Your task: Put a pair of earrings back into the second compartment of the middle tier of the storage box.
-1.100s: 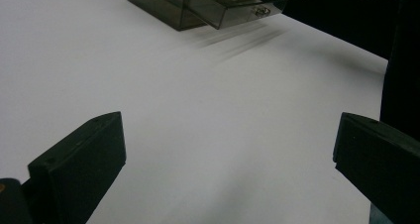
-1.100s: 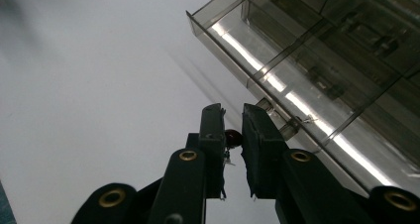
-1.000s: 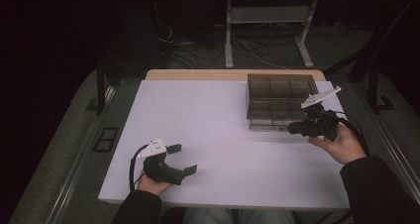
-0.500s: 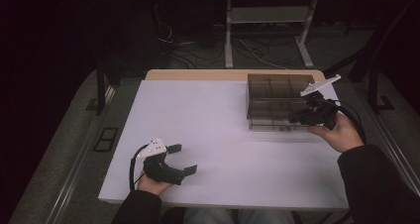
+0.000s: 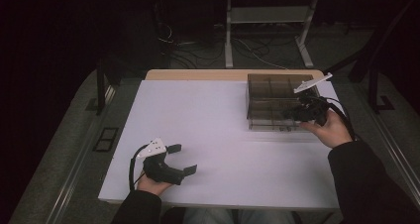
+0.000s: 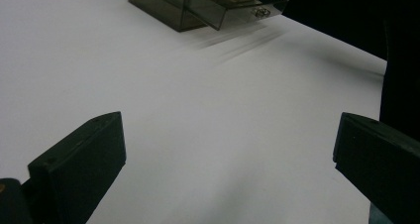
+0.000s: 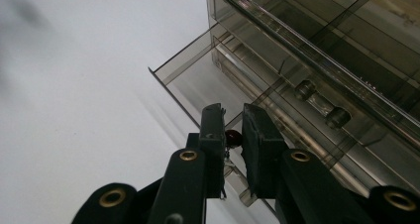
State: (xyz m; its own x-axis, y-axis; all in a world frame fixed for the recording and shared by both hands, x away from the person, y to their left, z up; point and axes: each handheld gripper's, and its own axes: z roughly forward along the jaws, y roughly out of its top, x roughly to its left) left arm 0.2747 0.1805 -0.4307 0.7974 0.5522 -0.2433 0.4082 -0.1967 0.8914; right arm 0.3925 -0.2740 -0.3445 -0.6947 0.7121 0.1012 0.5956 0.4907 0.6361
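Smoky clear plastic forms the drawer box (image 5: 277, 97), which stands at the far right of the white table (image 5: 218, 130). One drawer (image 7: 208, 85) juts out from its front, partly open. Right tongs (image 7: 233, 135) are at the front of the box, jaws closed tight on the drawer's small knob (image 7: 233, 136), a hand (image 5: 332, 130) gripping them from behind. Left tongs (image 5: 184, 158) rest near the table's near edge, well apart from the box, jaws spread wide with nothing between them.
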